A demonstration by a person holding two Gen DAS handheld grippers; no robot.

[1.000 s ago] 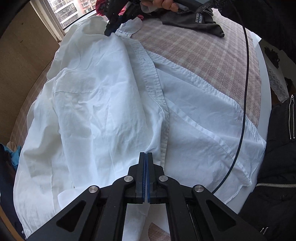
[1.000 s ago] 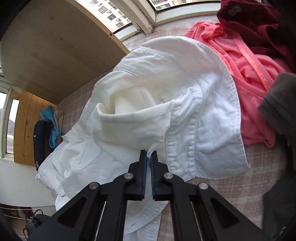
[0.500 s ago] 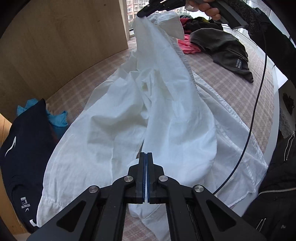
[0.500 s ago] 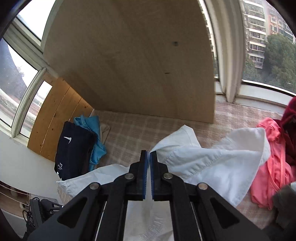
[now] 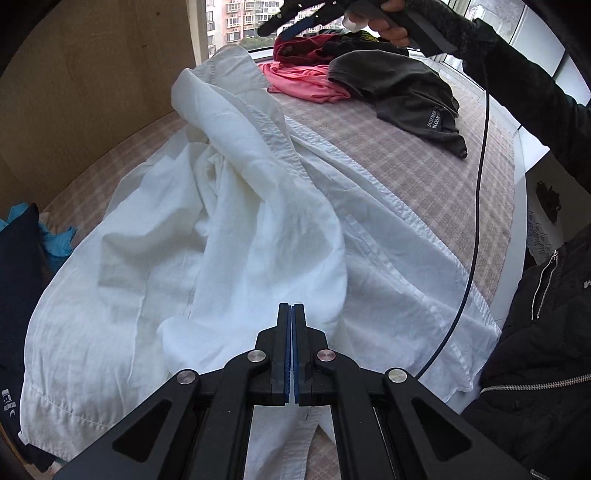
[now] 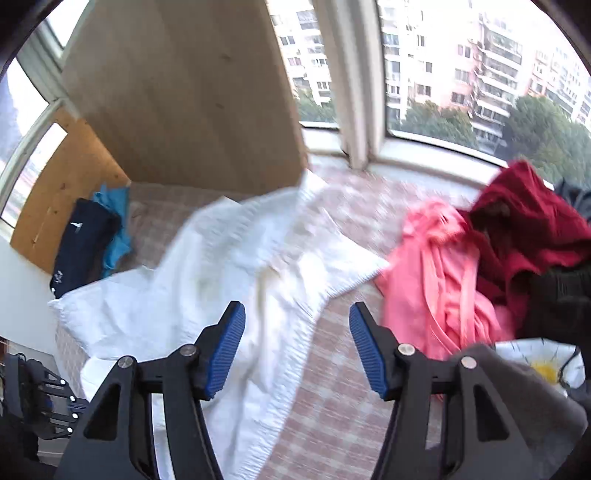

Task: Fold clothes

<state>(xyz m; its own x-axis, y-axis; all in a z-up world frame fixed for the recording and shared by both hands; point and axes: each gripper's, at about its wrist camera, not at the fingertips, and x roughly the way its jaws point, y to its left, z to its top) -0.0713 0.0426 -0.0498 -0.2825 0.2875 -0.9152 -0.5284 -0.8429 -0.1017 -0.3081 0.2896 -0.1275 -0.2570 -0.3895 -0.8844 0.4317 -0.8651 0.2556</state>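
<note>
A white shirt (image 5: 229,236) lies crumpled lengthwise on the checked bed cover (image 5: 424,166), its collar end at the far side. My left gripper (image 5: 291,307) is shut at the near hem, with the cloth running in under its closed pads. In the right wrist view the shirt (image 6: 236,280) is blurred and sinking toward the bed. Above it my right gripper (image 6: 297,314) has its jaws opening, and nothing is between the blue pads (image 6: 229,343). The left wrist view shows the right gripper (image 5: 295,22) raised over the far clothes in a person's hand (image 5: 388,26).
A pink garment (image 6: 436,295), a dark red one (image 6: 528,221) and a dark grey one (image 5: 399,88) are piled at the far right. Navy and blue clothes (image 6: 85,243) sit by the wooden panel (image 6: 184,92). A black cable (image 5: 480,184) hangs over the bed.
The right gripper lifted the collar high, then opened and let it go. The shirt's collar end dropped back toward the bed. The left gripper stayed shut at the hem.
</note>
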